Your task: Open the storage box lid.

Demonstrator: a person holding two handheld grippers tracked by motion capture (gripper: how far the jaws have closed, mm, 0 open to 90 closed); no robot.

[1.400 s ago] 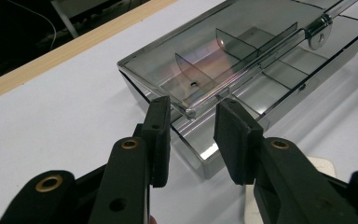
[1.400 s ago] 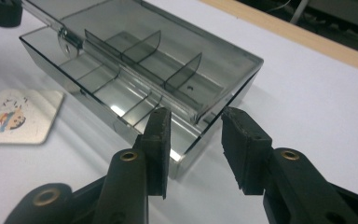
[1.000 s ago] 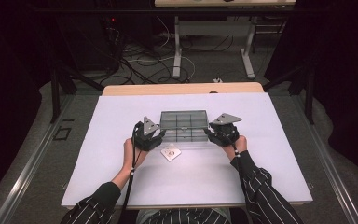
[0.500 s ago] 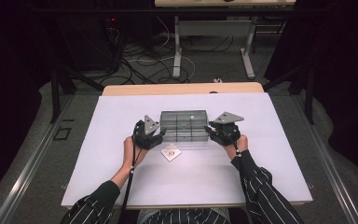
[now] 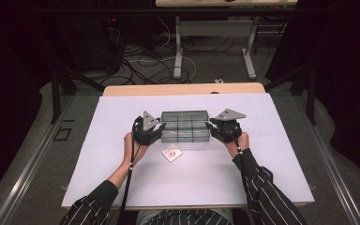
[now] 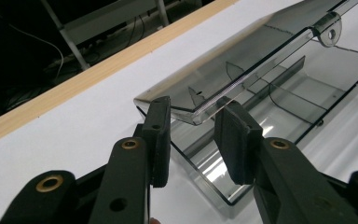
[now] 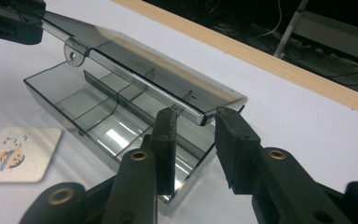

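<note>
Nearest the person, a small printed card point(image 5: 171, 153) lay flat on the white table point(image 5: 122, 187), just short of the box at about its 7 o'clock and touching nothing. Beyond it, near the table's middle, sat the clear smoky compartment box point(image 5: 185, 133), its dividers empty as far as could be seen, its hinged lid point(image 6: 242, 70) raised partway and slanting up toward the far wooden edge point(image 5: 183, 89). The left gripper point(image 5: 150, 130) stood at the box's 9 o'clock end and the right gripper point(image 5: 222, 129) at its 3 o'clock end. Each had its jaws parted, one on either side of a front corner of the lid; whether any pad actually touched the plastic could not be told, but neither pair had closed on it. The step in hand appeared to be swinging the lid on its hinge, though opening or closing could not be judged. To do it well, both ends should travel at the same rate so the thin lid does not twist, the pads should bear on the rim rather than the slick flat face, and the light tray should stay flat on the table.
</note>
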